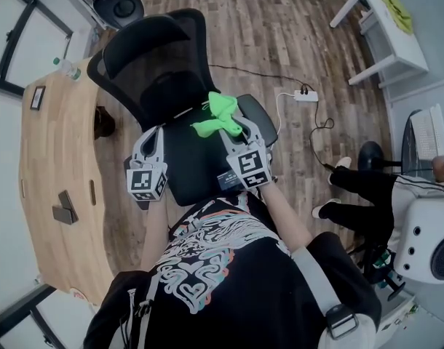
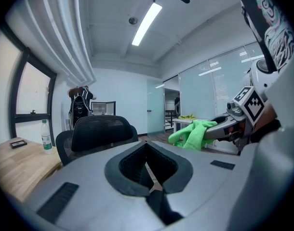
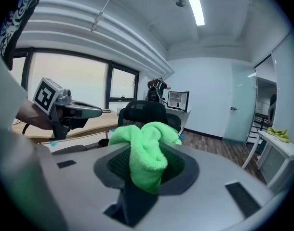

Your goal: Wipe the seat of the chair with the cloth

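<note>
Our right gripper (image 1: 231, 128) grips the green cloth (image 1: 220, 115) in the head view. The cloth is bunched at the gripper's tips, over the black seat (image 1: 195, 162) of the chair (image 1: 155, 53). Our left gripper (image 1: 155, 132) hangs well to its left, over the seat's left edge.

In the left gripper view we see the left jaws pressed together with nothing between them. Ahead of them stands the chair's mesh backrest (image 2: 101, 128). To their right the cloth (image 2: 191, 133) sticks out of the right gripper (image 2: 223, 127).

In the right gripper view the jaws clamp on the cloth (image 3: 146, 153), which bulges above them and droops down between them. The left gripper (image 3: 74, 110) sits off to their left, and the backrest (image 3: 146, 111) stands beyond the cloth.
</note>
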The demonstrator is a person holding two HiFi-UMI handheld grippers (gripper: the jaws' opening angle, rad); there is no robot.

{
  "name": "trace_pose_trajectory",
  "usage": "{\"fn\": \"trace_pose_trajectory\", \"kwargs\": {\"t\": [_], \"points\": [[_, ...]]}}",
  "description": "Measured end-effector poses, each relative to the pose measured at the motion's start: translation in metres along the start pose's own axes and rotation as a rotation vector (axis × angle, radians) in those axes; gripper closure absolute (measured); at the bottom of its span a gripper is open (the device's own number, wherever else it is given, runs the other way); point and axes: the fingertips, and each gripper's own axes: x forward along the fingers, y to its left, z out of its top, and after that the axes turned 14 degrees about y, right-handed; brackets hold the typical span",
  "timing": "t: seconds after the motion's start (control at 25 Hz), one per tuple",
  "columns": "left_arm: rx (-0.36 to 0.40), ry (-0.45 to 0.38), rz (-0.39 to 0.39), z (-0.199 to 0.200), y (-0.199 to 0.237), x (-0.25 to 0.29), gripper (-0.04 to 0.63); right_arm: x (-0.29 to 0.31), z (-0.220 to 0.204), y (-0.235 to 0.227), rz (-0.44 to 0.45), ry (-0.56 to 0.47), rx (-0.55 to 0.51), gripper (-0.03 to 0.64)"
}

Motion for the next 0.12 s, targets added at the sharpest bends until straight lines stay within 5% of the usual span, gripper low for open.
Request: {"fn": "trace_pose_trajectory", "kwargs": {"t": [0.12], "points": [[0.007,-0.003,-0.004,0.0019,-0.0034,0.0021,0.594,-0.0016,-0.0019,-0.0029,-0.005,0.002,-0.005,0.491]]}}
